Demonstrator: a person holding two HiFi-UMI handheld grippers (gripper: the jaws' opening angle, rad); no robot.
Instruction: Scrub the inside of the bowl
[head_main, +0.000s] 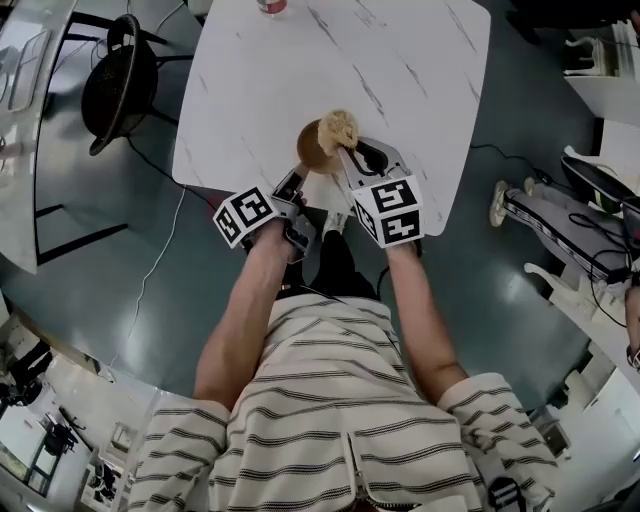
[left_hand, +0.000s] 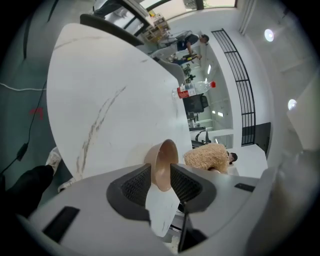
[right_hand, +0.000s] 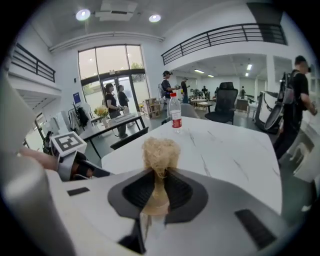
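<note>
A small tan bowl (head_main: 313, 150) stands near the front edge of the white marble table (head_main: 410, 70). My left gripper (head_main: 296, 182) reaches it from the left. In the left gripper view the bowl's (left_hand: 163, 161) rim lies between the two pads of my left gripper (left_hand: 160, 181), which stand apart and open. My right gripper (head_main: 350, 160) is shut on a tan fibrous scrubber (head_main: 339, 128) that hovers over the bowl. The scrubber (right_hand: 160, 152) is pinched at its lower part in my right gripper (right_hand: 159, 186). Its tuft (left_hand: 205, 156) shows right of the bowl.
A water bottle with a red label (right_hand: 174, 112) stands at the table's far edge (head_main: 271, 6). A black chair (head_main: 120, 85) stands left of the table. Cables run over the floor. White shelving (head_main: 600, 70) stands at the right, and people stand in the background (right_hand: 167, 87).
</note>
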